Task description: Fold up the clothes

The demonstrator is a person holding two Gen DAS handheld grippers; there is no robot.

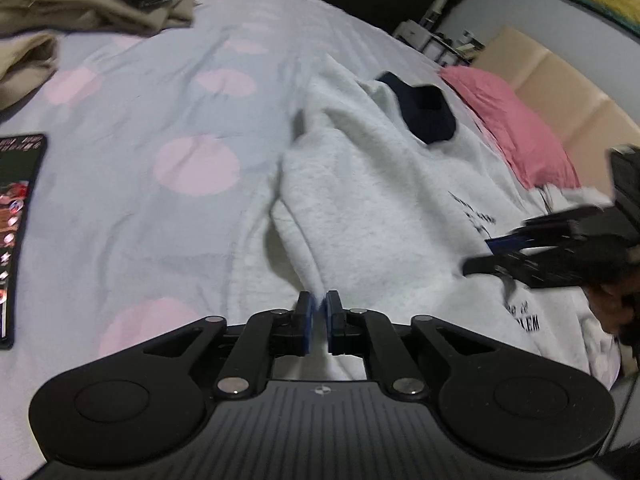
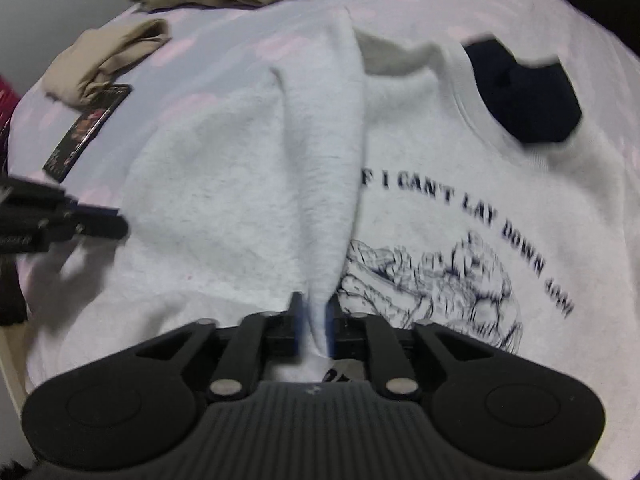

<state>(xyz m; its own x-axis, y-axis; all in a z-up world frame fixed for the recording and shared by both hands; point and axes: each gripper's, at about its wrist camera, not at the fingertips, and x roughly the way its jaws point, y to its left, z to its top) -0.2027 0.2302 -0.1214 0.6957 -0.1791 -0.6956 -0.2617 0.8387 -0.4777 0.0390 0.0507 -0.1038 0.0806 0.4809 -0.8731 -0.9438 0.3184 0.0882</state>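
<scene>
The right gripper [image 2: 314, 320] is holding a raised fold of the grey printed sweatshirt [image 2: 440, 168] between its jaws, while the sweatshirt is lying on the spotted bedsheet [image 2: 224, 56], with beige clothes [image 2: 100, 60] and a dark card [image 2: 88, 128] lying beyond.

Both views are dimly and evenly lit with a cool cast and no glare. Soft shadows lie in the folds of the pale grey printed fleece sweatshirt [image 2: 420, 168] just ahead of the jaws. Motion blur smears its dark lettering and the black two-finger gripper [image 1: 492, 254] to the right of the jaws in the left wrist view. Fisheye distortion bows the spotted lilac bedsheet [image 1: 168, 92] towards dark corners.
</scene>
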